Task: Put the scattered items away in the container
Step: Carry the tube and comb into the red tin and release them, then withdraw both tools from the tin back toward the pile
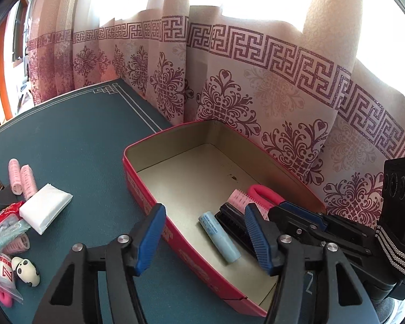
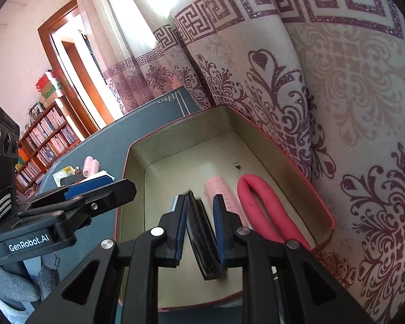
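Black comb [image 2: 201, 240] sits clamped between the right tool's [image 2: 199, 232] pads.

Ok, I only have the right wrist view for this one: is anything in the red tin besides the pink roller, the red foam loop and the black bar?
Observer: Yes. A light blue plastic tube lies on the floor of the red rectangular tin, right beside the black flat bar.
Operator: Anything left outside that I can't see?
Observer: A small white panda figure sits on the dark green table mat, well left of the tin.
Operator: Is the left tool carrying something?
Observer: No. The left tool is open over the tin's near wall, with nothing between its fingers.
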### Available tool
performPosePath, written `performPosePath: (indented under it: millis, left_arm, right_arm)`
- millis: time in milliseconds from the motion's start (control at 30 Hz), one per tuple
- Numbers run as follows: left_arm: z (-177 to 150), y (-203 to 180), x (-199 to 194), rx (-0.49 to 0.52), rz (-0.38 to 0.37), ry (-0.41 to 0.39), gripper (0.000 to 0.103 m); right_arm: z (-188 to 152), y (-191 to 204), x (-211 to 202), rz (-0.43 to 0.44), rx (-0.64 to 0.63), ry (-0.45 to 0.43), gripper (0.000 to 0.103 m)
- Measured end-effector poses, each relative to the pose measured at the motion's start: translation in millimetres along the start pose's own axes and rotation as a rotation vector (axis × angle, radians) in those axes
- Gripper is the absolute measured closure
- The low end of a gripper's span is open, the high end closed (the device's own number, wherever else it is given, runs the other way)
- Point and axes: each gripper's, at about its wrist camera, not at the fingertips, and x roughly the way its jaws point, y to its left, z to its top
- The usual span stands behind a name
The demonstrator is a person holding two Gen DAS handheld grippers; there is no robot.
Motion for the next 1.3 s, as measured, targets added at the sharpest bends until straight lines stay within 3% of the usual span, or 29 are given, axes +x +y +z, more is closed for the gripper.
performPosePath:
  millis: [400, 600, 667, 767, 1300]
  left_arm:
    - [-18, 26, -19, -0.060, 0.029, -0.004, 0.041]
    - [-31, 45, -33, -0.103, 0.061, -0.011, 0.041]
    - [-35, 53, -38, -0.121, 0.072, -0.013, 0.041]
    - [-41, 65, -48, -0.145, 0.089, -0.023, 0.041]
    - [-87, 156, -107, -0.340, 0.252, -0.085, 0.041]
  right_arm:
    - [-1, 17, -2, -0.004, 0.002, -0.008, 0.078]
    - [-2, 38, -4, 0.011, -0.019, -0.019, 0.066]
    - [-2, 46, -5, 0.020, -0.031, -0.026, 0.053]
    - [-3, 60, -6, 0.033, -0.053, -0.040, 0.043]
    - [-29, 140, 18, 0.118, -0.208, 0.031, 0.033]
